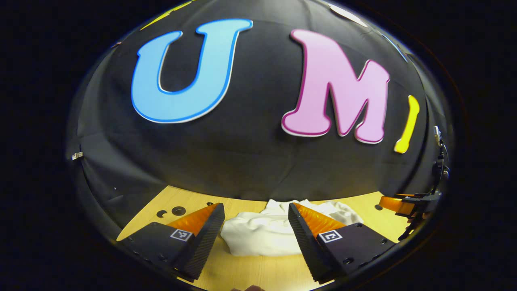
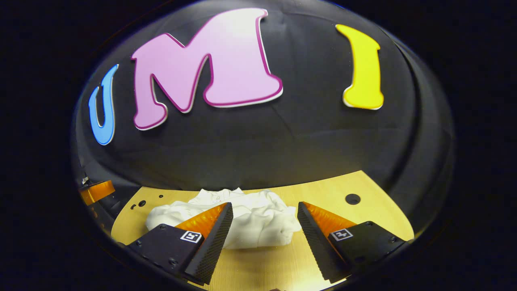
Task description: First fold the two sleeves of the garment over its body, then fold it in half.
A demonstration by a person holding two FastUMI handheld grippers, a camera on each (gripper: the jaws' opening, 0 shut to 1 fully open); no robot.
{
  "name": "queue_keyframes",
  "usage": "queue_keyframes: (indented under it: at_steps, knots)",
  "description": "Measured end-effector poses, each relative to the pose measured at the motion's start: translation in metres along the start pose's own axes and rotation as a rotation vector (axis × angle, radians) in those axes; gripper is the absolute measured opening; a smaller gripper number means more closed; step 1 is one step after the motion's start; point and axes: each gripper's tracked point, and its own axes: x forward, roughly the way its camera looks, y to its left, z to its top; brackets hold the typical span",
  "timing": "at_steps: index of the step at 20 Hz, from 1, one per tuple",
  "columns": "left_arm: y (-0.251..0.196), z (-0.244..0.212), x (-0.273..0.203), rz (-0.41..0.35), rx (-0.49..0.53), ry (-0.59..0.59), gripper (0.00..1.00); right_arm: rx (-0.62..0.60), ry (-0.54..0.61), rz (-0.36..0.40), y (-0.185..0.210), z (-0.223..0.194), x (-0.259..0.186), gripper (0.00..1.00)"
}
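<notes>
Your white garment (image 1: 266,236) lies crumpled in a heap on the wooden table (image 1: 250,270), toward the back edge where the black cloth wall (image 1: 242,161) begins. Bare wood runs along the near side of the heap and out to both sides, so you have room there; behind it the table ends close to the wall. Small round holes (image 1: 177,210) mark the tabletop near the far corners.

Your left gripper (image 1: 255,226) hangs low over the near table, fingers spread wide and released, pointing at the heap with nothing between them. In the left gripper view, the other tool shows as an orange and black piece at the far right edge.

Your right gripper (image 2: 264,226) sits likewise, fingers apart and empty, aimed at the right half of the garment (image 2: 242,222)
</notes>
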Motion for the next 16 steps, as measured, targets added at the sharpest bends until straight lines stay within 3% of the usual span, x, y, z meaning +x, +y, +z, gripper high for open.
queue_keyframes:
  at_steps: [3,9,16]
  knots:
    - [0.002,0.004,-0.066,0.003,0.038,-0.027,0.98,-0.033,-0.036,-0.019,-0.006,0.008,-0.062,0.98]
    - [0.012,-0.001,-0.182,0.011,-0.044,-0.064,0.97,-0.046,-0.11,-0.014,-0.017,0.003,-0.172,0.98]
    - [0.031,-0.021,-0.277,0.045,-0.15,-0.078,0.97,-0.02,-0.129,0.01,-0.006,-0.022,-0.277,0.98]
